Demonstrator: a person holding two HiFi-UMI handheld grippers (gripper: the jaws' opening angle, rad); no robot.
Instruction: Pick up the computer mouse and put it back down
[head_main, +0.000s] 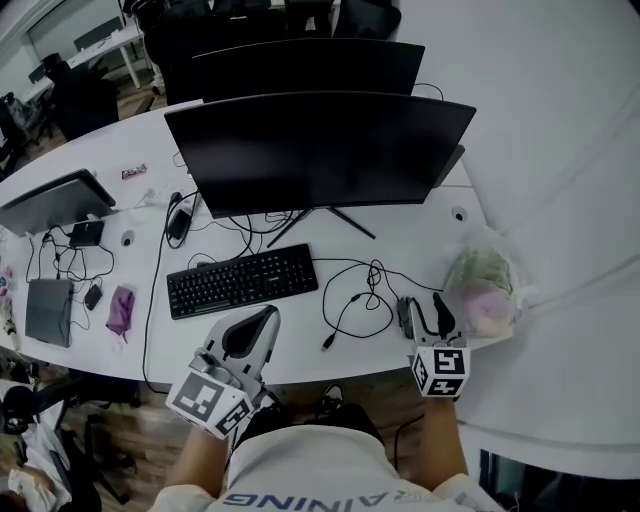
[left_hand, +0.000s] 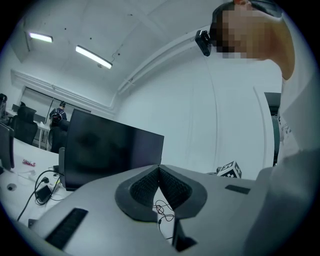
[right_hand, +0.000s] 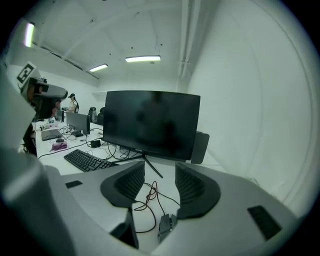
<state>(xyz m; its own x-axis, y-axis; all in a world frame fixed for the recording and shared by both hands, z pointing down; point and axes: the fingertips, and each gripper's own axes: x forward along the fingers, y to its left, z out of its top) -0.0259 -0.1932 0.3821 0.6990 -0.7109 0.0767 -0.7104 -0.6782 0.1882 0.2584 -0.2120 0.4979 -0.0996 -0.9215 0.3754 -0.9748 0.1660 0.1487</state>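
Though no mouse showed plainly, right gripper hung part-open and empty at desk's front edge, looped cable ahead; left gripper closed.

Desk was white. Front monitor, rear monitor, keyboard and cables were all black. Left gripper and right gripper had light grey shells. Pads were dark and finely ribbed. Marker cubes carried black-and-white square patterns. Pouch left of the keyboard was purple, and the flat device beside it grey. Clear bag showed green and pink contents. Floor was wood-brown. Shirt was white.
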